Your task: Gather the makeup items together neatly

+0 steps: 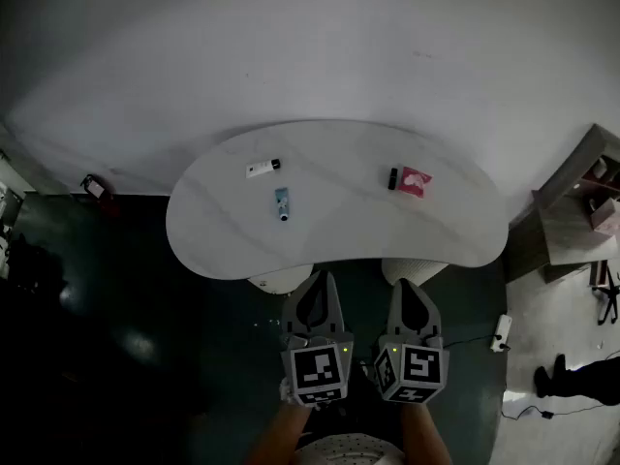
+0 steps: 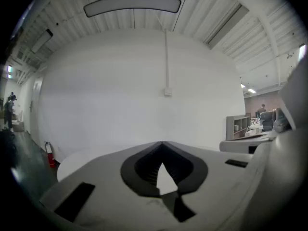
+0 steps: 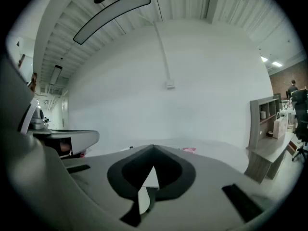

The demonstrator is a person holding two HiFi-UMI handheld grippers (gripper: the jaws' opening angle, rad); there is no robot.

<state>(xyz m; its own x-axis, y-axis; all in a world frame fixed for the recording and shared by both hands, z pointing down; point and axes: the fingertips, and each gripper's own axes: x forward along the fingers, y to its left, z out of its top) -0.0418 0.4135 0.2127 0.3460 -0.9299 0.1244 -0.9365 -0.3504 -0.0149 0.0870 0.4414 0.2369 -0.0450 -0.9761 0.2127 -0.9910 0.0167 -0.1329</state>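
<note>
Four makeup items lie scattered on the white curved table [image 1: 223, 240], in two loose pairs well apart from each other. On the left half are a white tube with a dark cap [image 1: 263, 169] and, nearer the person, a teal tube [image 1: 282, 202]. The two are near each other but not touching. On the right half a small black item [image 1: 392, 178] lies just beside a pink item [image 1: 415, 181] (whether they touch is too small to tell).

Both grippers are held side by side short of the table's near edge, over the dark floor. The left gripper [image 1: 323, 279] has its jaws closed together with nothing between them, and so does the right gripper [image 1: 408, 286]. Only the table's edge and a stretch of bare tabletop lie between them and the items.

Around the table, a red fire extinguisher [image 2: 49, 154] stands by the wall on the left. A wooden desk [image 1: 572, 226] sits off to the right. A small white device [image 1: 501, 332] lies on the floor near the table's right end.

The one container in sight is an open shelf unit [image 3: 253, 124] on the right, with a few small pale things on its shelves, too small to identify. A white bag [image 3: 278, 124] stands beside it.
</note>
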